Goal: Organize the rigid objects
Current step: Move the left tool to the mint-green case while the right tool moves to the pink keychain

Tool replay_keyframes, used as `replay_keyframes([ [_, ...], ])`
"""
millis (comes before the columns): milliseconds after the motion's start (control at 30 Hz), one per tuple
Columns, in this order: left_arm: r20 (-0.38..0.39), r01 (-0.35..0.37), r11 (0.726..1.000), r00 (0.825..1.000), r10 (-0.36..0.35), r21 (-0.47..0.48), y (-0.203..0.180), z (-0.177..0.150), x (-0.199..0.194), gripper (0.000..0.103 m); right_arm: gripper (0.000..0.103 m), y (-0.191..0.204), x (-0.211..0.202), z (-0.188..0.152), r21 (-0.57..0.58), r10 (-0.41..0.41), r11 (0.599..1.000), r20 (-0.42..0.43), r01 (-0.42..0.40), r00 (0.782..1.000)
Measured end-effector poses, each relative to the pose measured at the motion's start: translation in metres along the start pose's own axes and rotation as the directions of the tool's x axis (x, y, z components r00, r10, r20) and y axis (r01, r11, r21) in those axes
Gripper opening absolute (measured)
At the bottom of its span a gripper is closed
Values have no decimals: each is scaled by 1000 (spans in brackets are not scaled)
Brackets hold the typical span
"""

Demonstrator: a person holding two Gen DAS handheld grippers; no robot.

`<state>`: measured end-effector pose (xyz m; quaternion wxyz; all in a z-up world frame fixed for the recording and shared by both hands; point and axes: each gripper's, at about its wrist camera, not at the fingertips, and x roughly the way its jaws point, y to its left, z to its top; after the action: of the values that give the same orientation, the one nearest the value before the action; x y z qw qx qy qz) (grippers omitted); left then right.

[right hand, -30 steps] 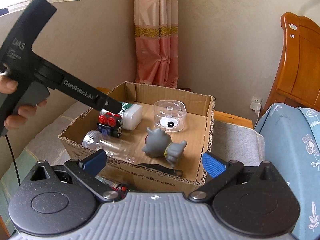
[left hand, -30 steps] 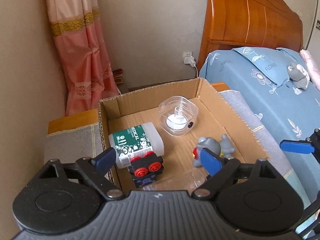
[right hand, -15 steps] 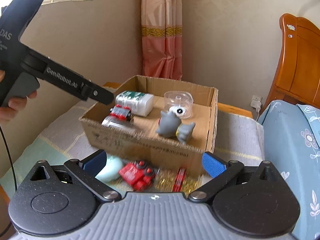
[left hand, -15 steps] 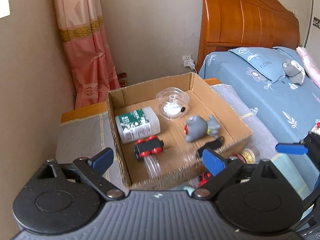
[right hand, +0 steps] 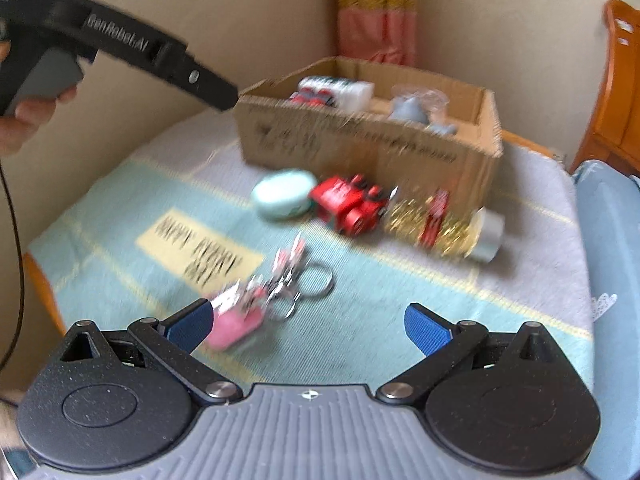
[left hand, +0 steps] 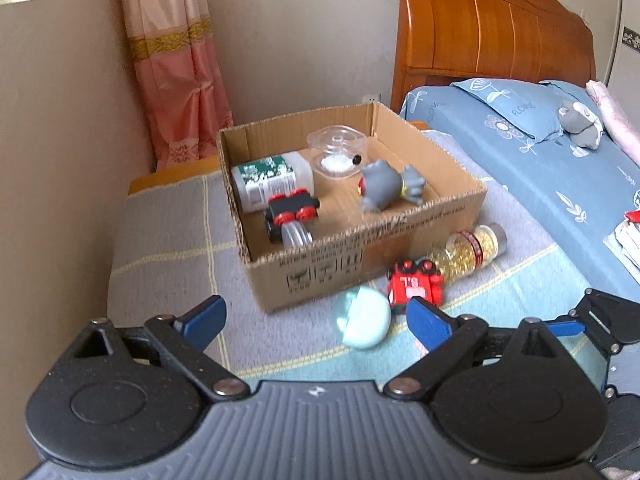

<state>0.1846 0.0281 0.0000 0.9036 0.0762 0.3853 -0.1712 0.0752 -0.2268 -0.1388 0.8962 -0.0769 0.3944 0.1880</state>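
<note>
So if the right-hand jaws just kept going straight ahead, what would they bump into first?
Probably the pink keychain with its key rings, lying on the mat just ahead of the open right gripper; blur makes depth uncertain.

Corrugated cardboard box; woven cloth mat; glossy wooden headboard.

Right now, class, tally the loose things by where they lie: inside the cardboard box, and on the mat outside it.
Inside the cardboard box: 5
On the mat outside: 4
Total: 9

Black tool, blue pads, ribbed grey body
</note>
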Motion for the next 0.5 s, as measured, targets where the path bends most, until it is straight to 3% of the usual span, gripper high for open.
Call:
replay_keyframes([
  [233, 0, 0, 1000, 1000, 0, -6, -3, -14, 7, 96, 103, 1, 13, -17, -43, 28, 999, -59, -31, 998],
  [500, -25, -1, 1000, 1000, 1, 2, -15, -17, 28, 96, 103, -1, 11, -30, -98, 57, 994, -13, -58, 998],
])
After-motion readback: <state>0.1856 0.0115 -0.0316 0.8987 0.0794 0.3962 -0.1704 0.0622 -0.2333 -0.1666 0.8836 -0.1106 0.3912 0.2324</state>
